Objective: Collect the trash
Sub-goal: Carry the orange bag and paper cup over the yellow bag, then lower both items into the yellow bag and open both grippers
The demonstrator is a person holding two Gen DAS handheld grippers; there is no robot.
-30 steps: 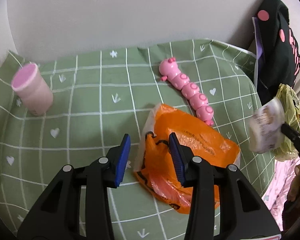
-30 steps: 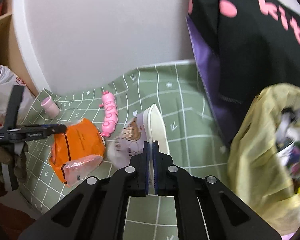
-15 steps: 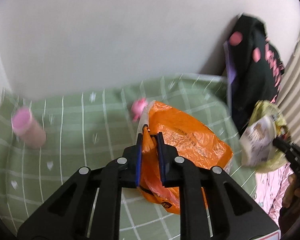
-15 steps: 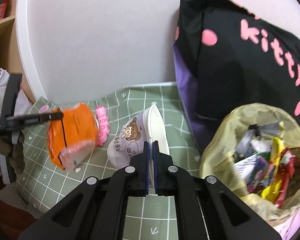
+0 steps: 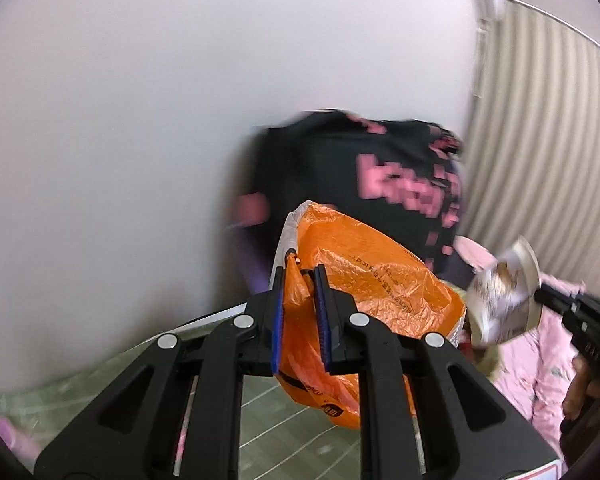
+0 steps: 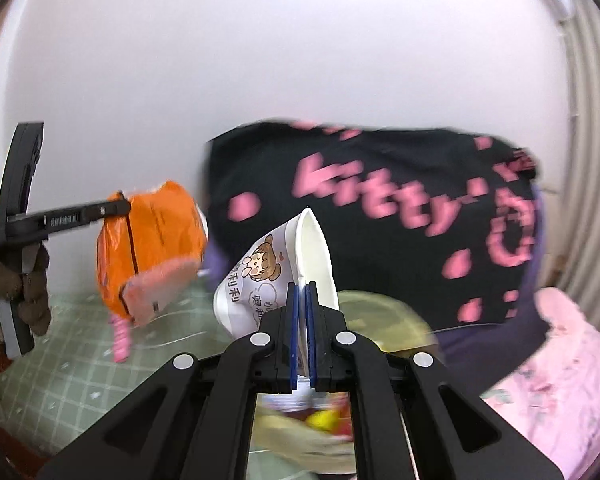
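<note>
My left gripper is shut on the edge of an orange plastic bag and holds it in the air above the green checked cloth. The bag also shows in the right wrist view, hanging from the left gripper. My right gripper is shut on the rim of a white paper cup with a cartoon print, held above the yellow trash bag. The cup also shows in the left wrist view.
A black bag with pink "kitty" lettering leans on the white wall behind. Pink bedding lies at the right. A pink toy lies on the green cloth. Trash wrappers show inside the yellow bag.
My left gripper closed on the orange bag, lifted it off the cloth and swung it right. My right gripper carried the cup up over the yellow trash bag.
</note>
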